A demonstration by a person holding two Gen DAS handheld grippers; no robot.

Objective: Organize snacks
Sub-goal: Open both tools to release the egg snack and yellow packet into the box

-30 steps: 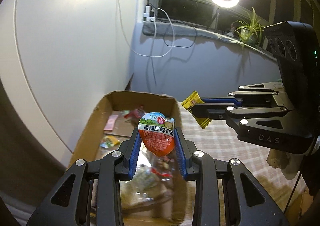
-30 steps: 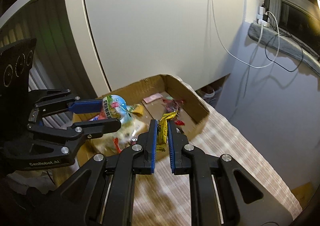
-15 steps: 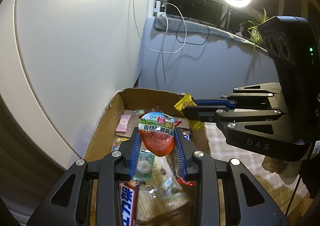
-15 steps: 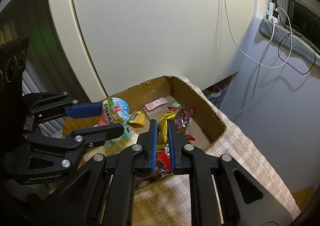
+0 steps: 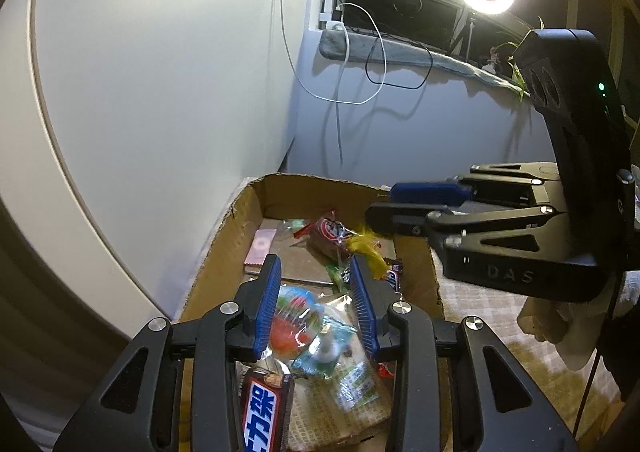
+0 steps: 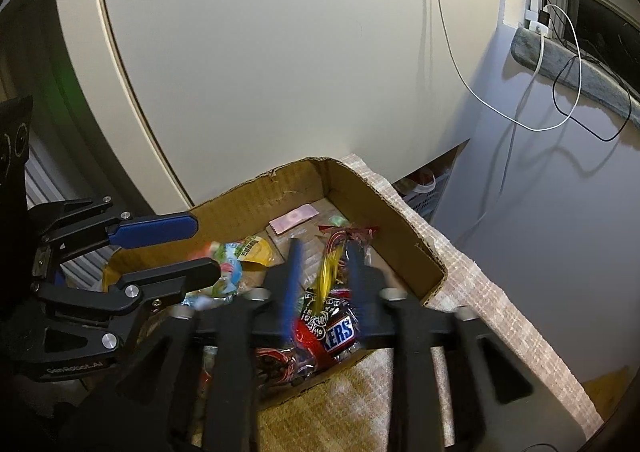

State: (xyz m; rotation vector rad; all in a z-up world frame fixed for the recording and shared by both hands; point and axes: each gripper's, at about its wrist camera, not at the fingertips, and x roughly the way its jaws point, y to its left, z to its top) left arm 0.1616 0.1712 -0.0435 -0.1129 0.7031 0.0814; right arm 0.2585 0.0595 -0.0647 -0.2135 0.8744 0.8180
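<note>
A cardboard box (image 5: pixel 224 248) (image 6: pixel 400 212) holds several snack packs. My left gripper (image 5: pixel 316 284) is open over the box; the red and blue egg-shaped pack (image 5: pixel 292 322) falls blurred between and below its jaws, also seen in the right wrist view (image 6: pixel 224 268). My right gripper (image 6: pixel 324 276) is open above the box; the yellow pack (image 6: pixel 326 268) drops blurred between its jaws and shows in the left wrist view (image 5: pixel 366 248). The right gripper (image 5: pixel 384 204) appears there at the box's right wall.
A Snickers bar (image 6: pixel 340 330) and another chocolate bar (image 5: pixel 264 412) lie in the box with a pink packet (image 5: pixel 262 248). The box stands on a checked cloth (image 6: pixel 480 292) against a white wall panel. Cables (image 5: pixel 352 64) hang from the windowsill behind.
Both grippers have opened over the box. The egg-shaped pack has left the left gripper and the yellow pack has left the right gripper; both are falling into the box.
</note>
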